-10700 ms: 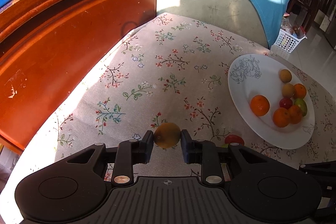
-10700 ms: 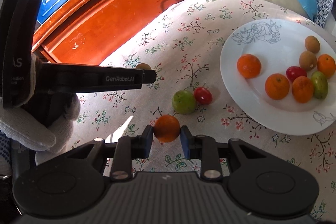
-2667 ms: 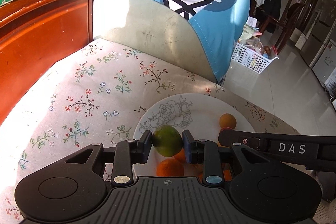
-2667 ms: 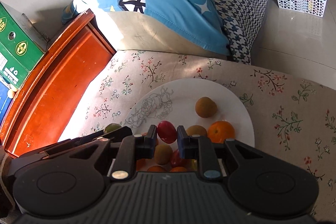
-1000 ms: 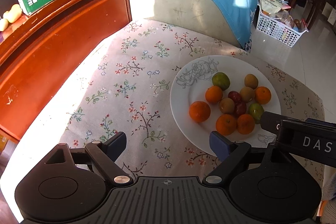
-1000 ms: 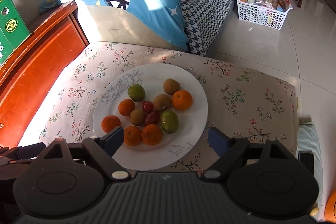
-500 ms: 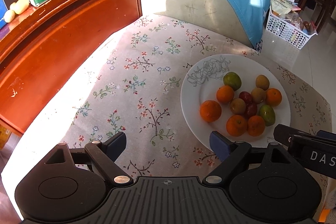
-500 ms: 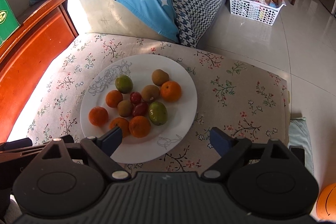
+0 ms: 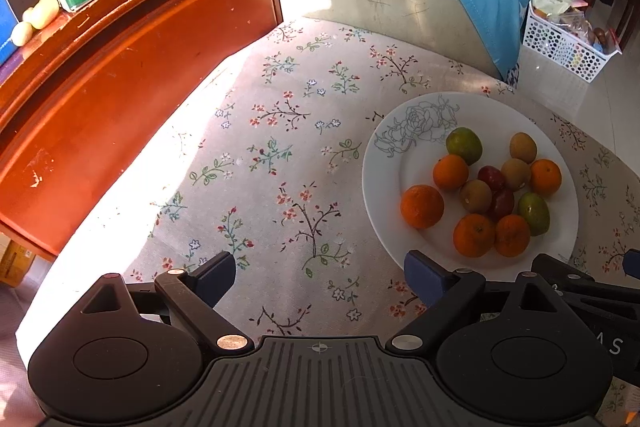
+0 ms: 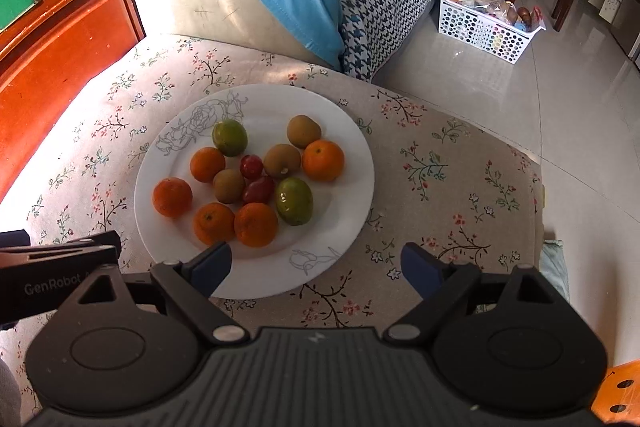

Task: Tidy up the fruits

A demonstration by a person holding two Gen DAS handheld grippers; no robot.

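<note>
Since a moment ago both grippers have pulled a little further back from the white plate (image 10: 352, 163). The left gripper (image 9: 318, 273) and right gripper (image 10: 316, 267) hold nothing, fingers spread wide. All fruits (image 10: 256, 179) seem gathered on the plate; retreat high and slowly, so nothing rolls off.

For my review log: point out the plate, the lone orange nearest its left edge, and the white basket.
plate (image 10: 256, 277): right wrist view, bare near rim.
lone orange (image 10: 172, 197): right wrist view, middle of peel.
white basket (image 10: 480, 33): right wrist view, perforated front wall.
</note>
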